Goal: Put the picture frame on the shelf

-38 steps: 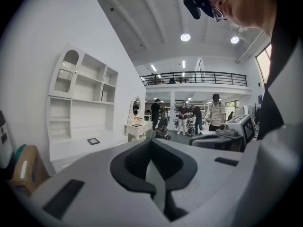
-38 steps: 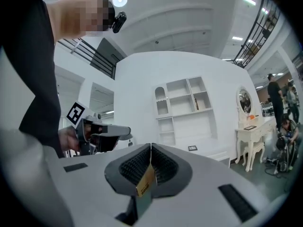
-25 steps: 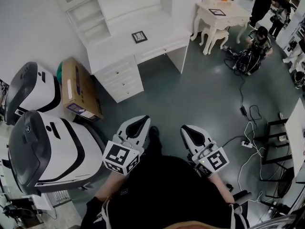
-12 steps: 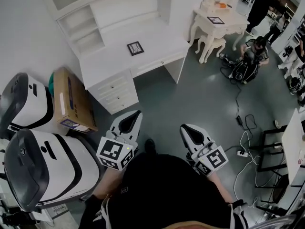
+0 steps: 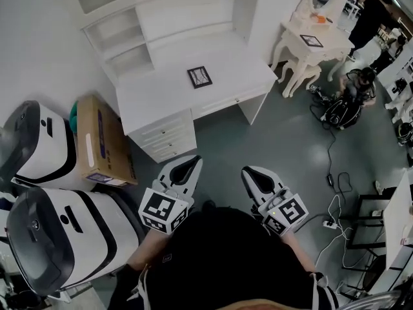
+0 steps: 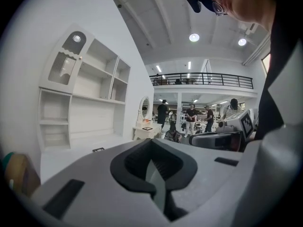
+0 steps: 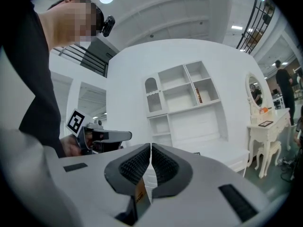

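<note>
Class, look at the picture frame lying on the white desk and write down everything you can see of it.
The picture frame is small and rectangular, with a dark border around a paler inside that bears a dark image too small to read. It lies flat, face up, near the middle of the white desk, in front of the open shelves. Only the desktop touches it. Its material cannot be told.

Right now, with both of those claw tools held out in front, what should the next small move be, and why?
Probably a step closer to the white desk. The picture frame lies flat on its top, well ahead of the left gripper and the right gripper, with floor between. Both grippers are shut and hold nothing, so neither seems able to take the frame from here.
</note>
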Available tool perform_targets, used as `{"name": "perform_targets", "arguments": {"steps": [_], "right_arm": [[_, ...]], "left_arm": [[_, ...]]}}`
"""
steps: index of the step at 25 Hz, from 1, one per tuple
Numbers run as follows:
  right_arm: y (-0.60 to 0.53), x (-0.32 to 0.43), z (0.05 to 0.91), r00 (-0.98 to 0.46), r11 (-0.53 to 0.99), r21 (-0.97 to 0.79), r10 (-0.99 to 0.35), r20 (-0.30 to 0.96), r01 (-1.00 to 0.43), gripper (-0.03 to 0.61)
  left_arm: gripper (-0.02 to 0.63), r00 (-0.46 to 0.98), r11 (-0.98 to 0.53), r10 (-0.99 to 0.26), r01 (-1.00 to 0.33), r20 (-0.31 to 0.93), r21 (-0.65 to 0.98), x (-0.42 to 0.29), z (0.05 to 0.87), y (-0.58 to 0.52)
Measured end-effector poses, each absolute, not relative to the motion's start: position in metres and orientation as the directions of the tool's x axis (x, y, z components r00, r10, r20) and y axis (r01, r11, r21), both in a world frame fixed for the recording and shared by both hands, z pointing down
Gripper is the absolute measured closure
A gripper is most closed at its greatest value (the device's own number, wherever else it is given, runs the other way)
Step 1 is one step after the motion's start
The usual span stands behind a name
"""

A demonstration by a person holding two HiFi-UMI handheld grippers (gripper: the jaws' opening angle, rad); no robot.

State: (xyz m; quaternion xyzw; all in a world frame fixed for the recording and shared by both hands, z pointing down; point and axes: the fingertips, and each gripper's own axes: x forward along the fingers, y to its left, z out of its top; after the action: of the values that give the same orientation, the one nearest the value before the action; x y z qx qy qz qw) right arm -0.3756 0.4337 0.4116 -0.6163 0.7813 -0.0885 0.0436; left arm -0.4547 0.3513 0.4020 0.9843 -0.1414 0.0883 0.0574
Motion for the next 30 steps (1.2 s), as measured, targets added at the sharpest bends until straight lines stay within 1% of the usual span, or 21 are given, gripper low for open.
{"name": "perform_targets", "arguments": {"steps": [5,14,18,23,30], "right_arm": [[0.392,-0.376,0.416,-0.282,0.267,-0.206,-0.958,0.047,-0.941,0.557],[0.344,-0.352,0.437,-0.305,0.276,-0.242,-0.948,0.091,-0.93,0.557],[0.32,-0.323,0.445,-0.318,0.284,-0.264,-0.943,0.095,-0.922,0.557],[0.268,-0.279,0.448,-0.363,0.328,-0.263,-0.927,0.095,-0.907,0.557],[0.197,-0.204,0.441,-0.423,0.386,-0.265,-0.901,0.098,-0.884,0.557]], "left_arm": [[0.607,0.926,-0.936,-0.308,-0.336,0.216,0.107,-0.458,0.412,0.309],[0.607,0.916,-0.925,-0.311,-0.352,0.252,0.14,-0.435,0.428,0.263],[0.607,0.911,-0.922,-0.32,-0.362,0.26,0.135,-0.406,0.431,0.241],[0.607,0.898,-0.91,-0.353,-0.395,0.262,0.129,-0.362,0.433,0.193],[0.607,0.882,-0.894,-0.391,-0.432,0.263,0.118,-0.283,0.424,0.129]]}}
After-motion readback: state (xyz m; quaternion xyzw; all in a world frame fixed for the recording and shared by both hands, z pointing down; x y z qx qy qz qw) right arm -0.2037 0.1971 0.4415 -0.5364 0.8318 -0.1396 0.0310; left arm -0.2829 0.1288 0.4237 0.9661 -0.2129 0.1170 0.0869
